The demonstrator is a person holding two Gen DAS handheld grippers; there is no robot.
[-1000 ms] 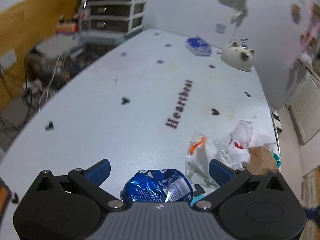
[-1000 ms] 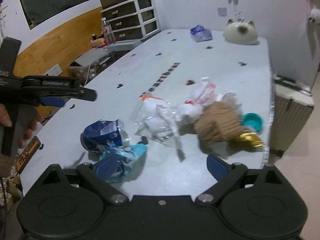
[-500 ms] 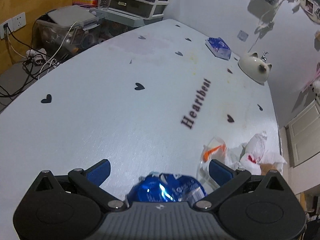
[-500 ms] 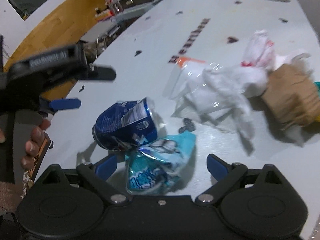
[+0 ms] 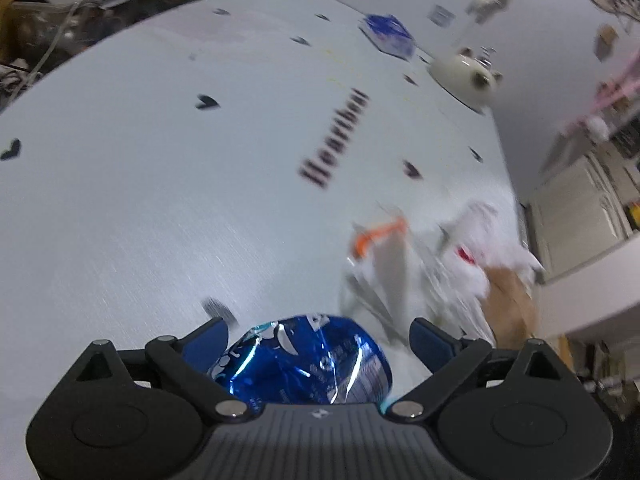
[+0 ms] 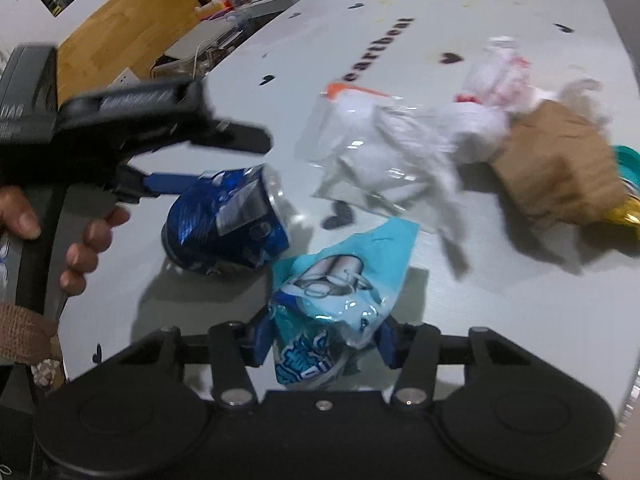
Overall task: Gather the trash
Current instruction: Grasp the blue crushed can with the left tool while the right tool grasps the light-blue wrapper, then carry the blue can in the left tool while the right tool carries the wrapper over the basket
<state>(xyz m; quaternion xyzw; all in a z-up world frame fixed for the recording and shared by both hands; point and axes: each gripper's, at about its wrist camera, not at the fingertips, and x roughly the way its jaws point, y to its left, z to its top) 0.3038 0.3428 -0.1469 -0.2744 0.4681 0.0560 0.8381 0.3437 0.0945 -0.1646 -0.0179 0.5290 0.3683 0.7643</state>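
Note:
A crushed blue can (image 5: 304,360) lies on the white table (image 5: 160,200), between the fingers of my left gripper (image 5: 320,338). Its jaws are closing, still wide, with a gap showing on the can's right side. From the right wrist view the can (image 6: 228,220) lies beside a light blue snack wrapper (image 6: 332,292). My right gripper (image 6: 324,338) is closing on that wrapper, and both blue pads press its crumpled lower part. A person's hand (image 6: 80,240) holds the left gripper's handle.
A clear plastic bag with an orange strip (image 6: 372,152), white crumpled tissue (image 6: 492,80), brown paper (image 6: 560,160), a teal lid (image 6: 628,160) and a gold wrapper (image 6: 624,212) lie to the right near the table's edge. Far off sit a cat-shaped white object (image 5: 464,76) and a blue packet (image 5: 388,36).
Both grippers have come down toward the table. The right jaws have narrowed from wide open onto the light blue wrapper. The left gripper has dropped over the blue can.

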